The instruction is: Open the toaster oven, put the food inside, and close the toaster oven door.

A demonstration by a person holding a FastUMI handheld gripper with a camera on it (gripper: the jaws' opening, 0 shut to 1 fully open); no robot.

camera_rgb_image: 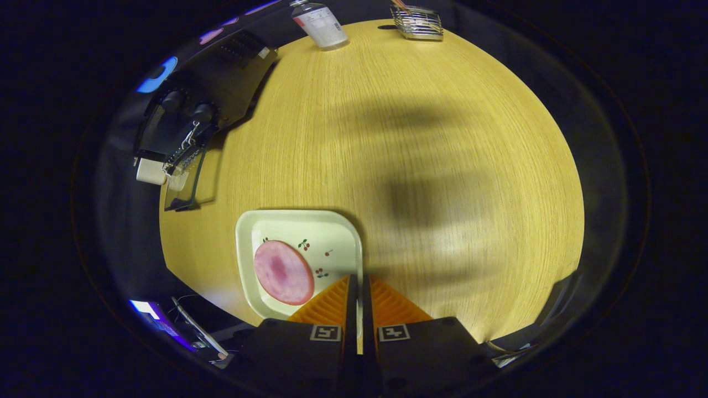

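The gripper [358, 284] hangs with its jaws pressed together, seemingly pinching the right rim of the square plate [249, 232], whose pink round food slice [283, 272] lies just left of the fingertips, the toaster oven [207, 105] well beyond on the wooden table [415, 166].

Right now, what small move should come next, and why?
Probably lift the plate slightly and carry it toward the oven. The gripper looks shut on the plate's rim, the food lies on it, and the oven door hangs open.
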